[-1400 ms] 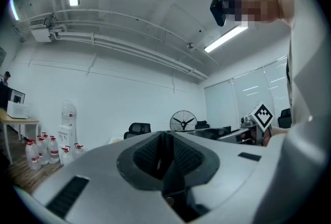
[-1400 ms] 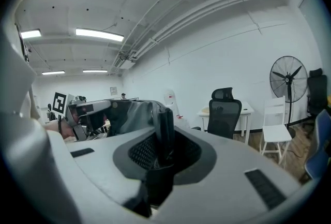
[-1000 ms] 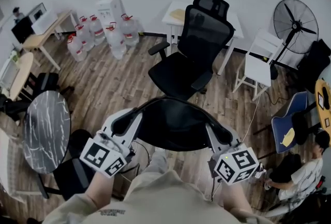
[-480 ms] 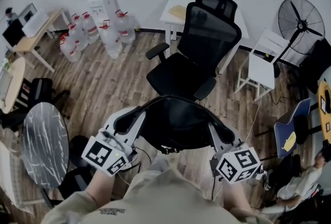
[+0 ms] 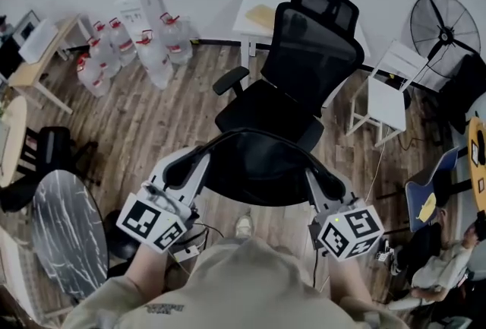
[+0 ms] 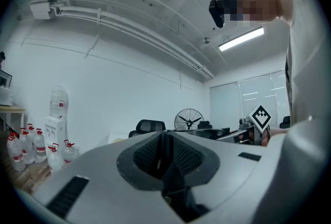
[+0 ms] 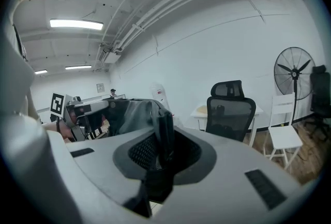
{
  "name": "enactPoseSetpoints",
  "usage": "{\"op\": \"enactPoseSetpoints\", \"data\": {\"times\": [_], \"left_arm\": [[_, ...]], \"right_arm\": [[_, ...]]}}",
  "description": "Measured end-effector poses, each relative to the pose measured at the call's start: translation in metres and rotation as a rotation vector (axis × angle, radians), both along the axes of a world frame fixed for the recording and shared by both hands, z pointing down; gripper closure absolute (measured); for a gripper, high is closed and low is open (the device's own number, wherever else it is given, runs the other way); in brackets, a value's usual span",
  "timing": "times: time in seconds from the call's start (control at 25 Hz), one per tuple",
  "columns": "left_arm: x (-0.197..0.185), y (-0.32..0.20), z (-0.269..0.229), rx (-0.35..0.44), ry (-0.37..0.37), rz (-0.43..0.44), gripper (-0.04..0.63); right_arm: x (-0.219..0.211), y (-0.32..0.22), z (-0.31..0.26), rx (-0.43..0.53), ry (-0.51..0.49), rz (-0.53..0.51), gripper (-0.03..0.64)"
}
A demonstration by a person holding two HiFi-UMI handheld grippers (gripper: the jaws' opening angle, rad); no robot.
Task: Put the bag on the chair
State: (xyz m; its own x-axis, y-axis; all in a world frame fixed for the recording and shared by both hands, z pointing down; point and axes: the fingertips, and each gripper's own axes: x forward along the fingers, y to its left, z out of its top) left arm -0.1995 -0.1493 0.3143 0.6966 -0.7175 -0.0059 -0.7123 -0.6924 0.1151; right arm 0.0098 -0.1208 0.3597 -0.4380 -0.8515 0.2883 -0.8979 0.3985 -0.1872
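The bag [image 5: 258,168] is held up off the floor between the two grippers, its long axis stretched from left to right across the person's front; the left gripper [image 5: 184,170] is seen nearly closed, its jaws pinched on a thin dark edge of the bag at that end, and the right gripper [image 5: 322,183] is likewise clamped, with a strap and a fold of dark fabric caught between its pads [image 7: 164,137]; the chair [image 5: 262,111] lies straight ahead, beyond the bag's far edge, and its seat is partly covered from the head view by the raised bag, though whether the bag is over the seat or short of it cannot be told; the seat is faced toward the person and a little to the left, with the backrest behind it; neither gripper is judged clearly nearer, so a level, two-handed carry forward and down onto the seat is called for; compared with the earlier frame, the chair is seen larger and closer to the bag, the gap of bare floor between them is gone, the water bottles [image 5: 156,54] are shifted up and to the left, and both grips are unchanged.
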Motion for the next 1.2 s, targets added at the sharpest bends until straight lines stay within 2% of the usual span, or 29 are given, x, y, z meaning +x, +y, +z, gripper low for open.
{"op": "enactPoseSetpoints", "data": {"times": [0.48, 0.84, 1.2], "left_arm": [[-0.004, -0.062, 0.009, -0.012, 0.016, 0.004, 0.534], [0.029, -0.098, 0.015, -0.030, 0.011, -0.002, 0.534], [0.067, -0.154, 0.024, -0.055, -0.004, -0.042, 0.534]], "right_arm": [[-0.004, -0.060, 0.005, -0.008, 0.037, 0.020, 0.538], [0.029, -0.097, 0.012, -0.018, 0.029, 0.014, 0.538], [0.067, -0.158, 0.024, -0.036, 0.009, -0.018, 0.540]]}}
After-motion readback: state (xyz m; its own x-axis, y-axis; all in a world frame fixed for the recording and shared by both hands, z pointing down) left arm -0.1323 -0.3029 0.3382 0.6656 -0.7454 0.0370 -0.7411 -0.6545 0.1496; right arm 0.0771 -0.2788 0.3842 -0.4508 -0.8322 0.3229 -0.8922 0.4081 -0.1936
